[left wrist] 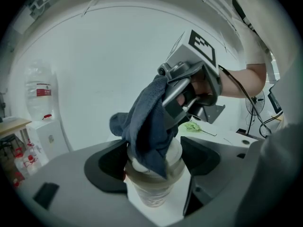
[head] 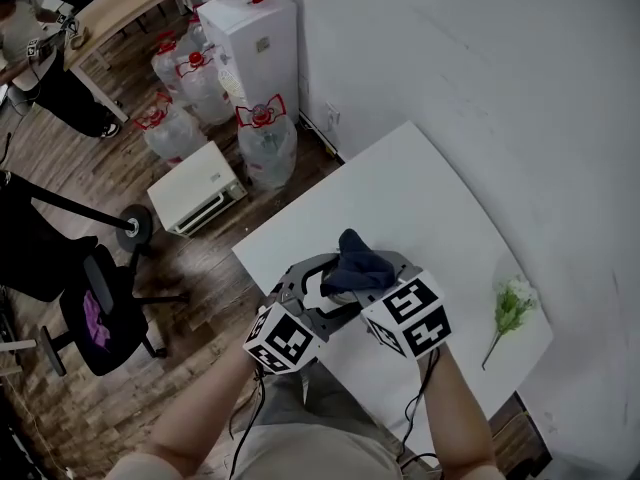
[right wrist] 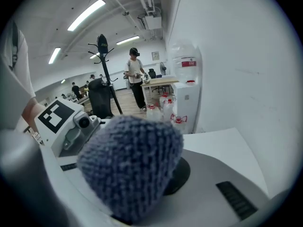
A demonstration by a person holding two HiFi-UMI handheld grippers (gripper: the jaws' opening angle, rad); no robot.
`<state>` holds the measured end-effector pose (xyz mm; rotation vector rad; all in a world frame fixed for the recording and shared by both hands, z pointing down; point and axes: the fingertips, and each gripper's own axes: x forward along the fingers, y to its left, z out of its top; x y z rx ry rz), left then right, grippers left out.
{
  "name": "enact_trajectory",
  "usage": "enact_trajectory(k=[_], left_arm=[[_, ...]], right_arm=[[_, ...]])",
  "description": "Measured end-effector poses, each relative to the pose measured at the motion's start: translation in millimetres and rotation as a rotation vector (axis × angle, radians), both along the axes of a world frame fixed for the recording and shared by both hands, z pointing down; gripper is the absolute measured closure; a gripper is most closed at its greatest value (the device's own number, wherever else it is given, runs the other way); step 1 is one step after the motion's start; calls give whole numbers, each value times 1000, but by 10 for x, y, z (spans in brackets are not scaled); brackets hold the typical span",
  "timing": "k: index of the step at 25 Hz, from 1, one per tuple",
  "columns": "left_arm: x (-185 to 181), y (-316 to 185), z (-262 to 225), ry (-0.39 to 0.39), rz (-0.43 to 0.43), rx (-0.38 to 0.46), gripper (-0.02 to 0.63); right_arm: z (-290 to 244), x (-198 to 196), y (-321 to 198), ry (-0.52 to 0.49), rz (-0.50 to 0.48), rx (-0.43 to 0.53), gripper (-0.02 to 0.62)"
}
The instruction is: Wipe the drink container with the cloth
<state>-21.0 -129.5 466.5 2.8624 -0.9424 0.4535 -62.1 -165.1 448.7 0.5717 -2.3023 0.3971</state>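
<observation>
I read this as an open-plan office-lab: wood floor (head: 200, 258), a water dispenser (head: 262, 38) with spare water jugs (head: 266, 138) far left, an office chair (head: 100, 318) near left, ceiling strip lights (right wrist: 86, 14), a coat stand (right wrist: 105, 74), and a person (right wrist: 136, 79) standing by a desk (right wrist: 161, 82).

a flower sprig (head: 511, 308) lies on the white table (head: 400, 198).

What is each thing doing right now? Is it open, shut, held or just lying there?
Cup: upright, lid on, clamped in the left gripper.
Cloth: bunched up, draped over the cup's lid, pinched by the right gripper.
Left gripper: shut on the cup.
Right gripper: shut on the cloth.
Flower: lying flat on the table, not held.
</observation>
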Motion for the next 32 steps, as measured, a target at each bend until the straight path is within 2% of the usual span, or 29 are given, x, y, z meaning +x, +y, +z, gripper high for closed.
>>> enact_trajectory(k=[4, 8, 12, 16, 21, 26, 30, 32], left_arm=[[-6, -2, 8, 5, -5, 0, 238], [4, -3, 5, 2, 4, 8, 238], [65, 7, -4, -15, 4, 27, 238], [21, -6, 6, 5, -19, 16, 238], [28, -26, 6, 23, -22, 13, 238], [4, -9, 1, 30, -29, 21, 238], [-25, 4, 2, 32, -28, 18, 239], [-28, 17, 3, 22, -20, 10, 238]], right_arm=[[6, -132, 204, 68, -56, 14, 560], [10, -152, 501, 68, -216, -87, 560], [29, -11, 540, 99, -283, -127, 561], [34, 102, 478, 86, -251, -143, 560], [-6, 278, 316, 9, -131, -152, 560], [-2, 175, 25, -4, 17, -19, 560], [9, -61, 49, 37, 4, 69, 560], [3, -110, 121, 54, -31, 77, 560]])
